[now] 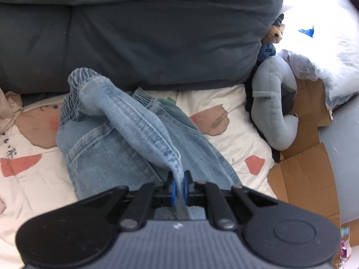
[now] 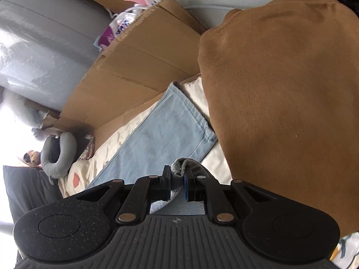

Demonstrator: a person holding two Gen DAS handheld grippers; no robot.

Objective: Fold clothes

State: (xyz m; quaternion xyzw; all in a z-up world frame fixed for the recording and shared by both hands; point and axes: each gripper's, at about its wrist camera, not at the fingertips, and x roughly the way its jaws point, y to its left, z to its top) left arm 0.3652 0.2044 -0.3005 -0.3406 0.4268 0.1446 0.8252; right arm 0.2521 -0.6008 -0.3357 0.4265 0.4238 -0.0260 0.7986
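I see light blue jeans (image 1: 125, 139) lying on a cream patterned bedsheet (image 1: 226, 139), the elastic waistband bunched at 11 o'clock in my left view. My left gripper (image 1: 178, 185) is clamped narrow on a raised denim seam. My right gripper (image 2: 178, 179) is likewise pinched on a bunched fold of the jeans, with a trouser leg (image 2: 166, 132) stretching toward 12 o'clock. A brown garment (image 2: 280, 100) fills 2 o'clock. Flattened cardboard (image 2: 139, 67) and a grey neck pillow (image 1: 272, 103) lie beyond.
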